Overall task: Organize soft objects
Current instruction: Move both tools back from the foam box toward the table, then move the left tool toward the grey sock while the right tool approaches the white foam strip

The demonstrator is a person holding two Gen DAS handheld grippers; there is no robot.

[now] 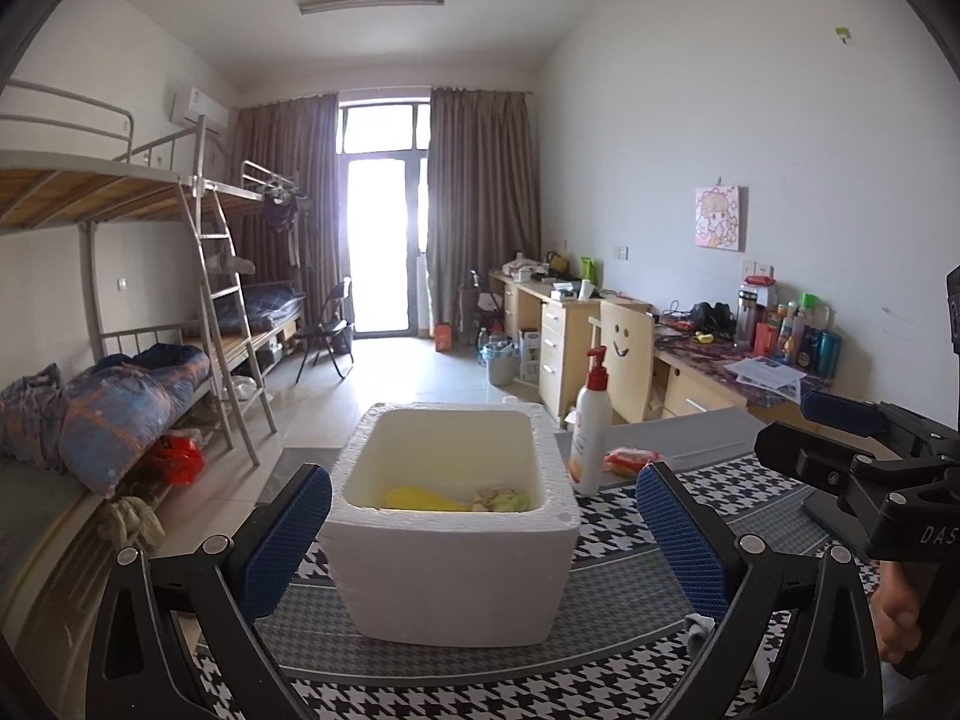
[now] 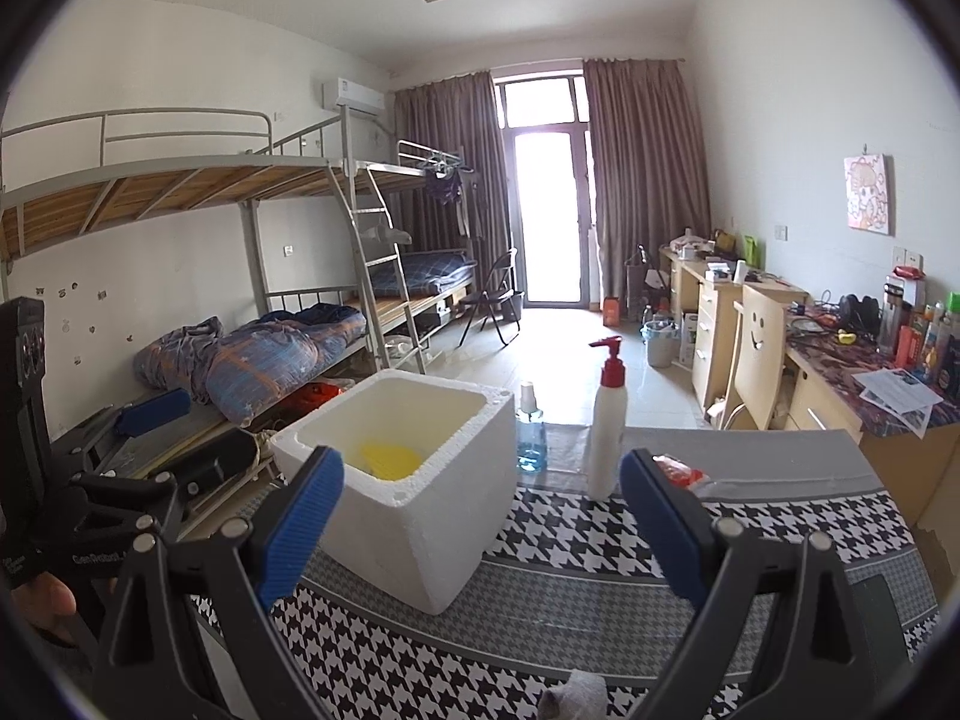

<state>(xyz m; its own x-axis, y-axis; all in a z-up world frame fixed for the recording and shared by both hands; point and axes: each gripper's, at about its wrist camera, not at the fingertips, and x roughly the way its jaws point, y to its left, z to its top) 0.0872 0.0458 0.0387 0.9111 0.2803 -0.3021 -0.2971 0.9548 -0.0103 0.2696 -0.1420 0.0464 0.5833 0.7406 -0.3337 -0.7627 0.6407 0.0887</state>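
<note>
A white foam box [image 1: 450, 564] stands on the houndstooth-covered table [image 1: 660, 516]. Inside lie a yellow soft thing [image 1: 420, 499] and a pale green and cream soft thing [image 1: 501, 499]. My left gripper [image 1: 480, 540] is open and empty, its blue pads either side of the box's near wall. In the right wrist view the box [image 2: 414, 516] sits left of centre with the yellow thing [image 2: 390, 459] inside. My right gripper [image 2: 480, 528] is open and empty. A small grey-white soft thing [image 2: 573, 693] lies on the table below it and shows in the left wrist view [image 1: 699, 627].
A white pump bottle with red top [image 2: 607, 426] and a blue liquid bottle [image 2: 530, 435] stand behind the box. A red-orange packet [image 1: 630, 459] lies by the pump bottle. Bunk beds [image 2: 240, 276] fill the left, desks [image 2: 840, 372] the right.
</note>
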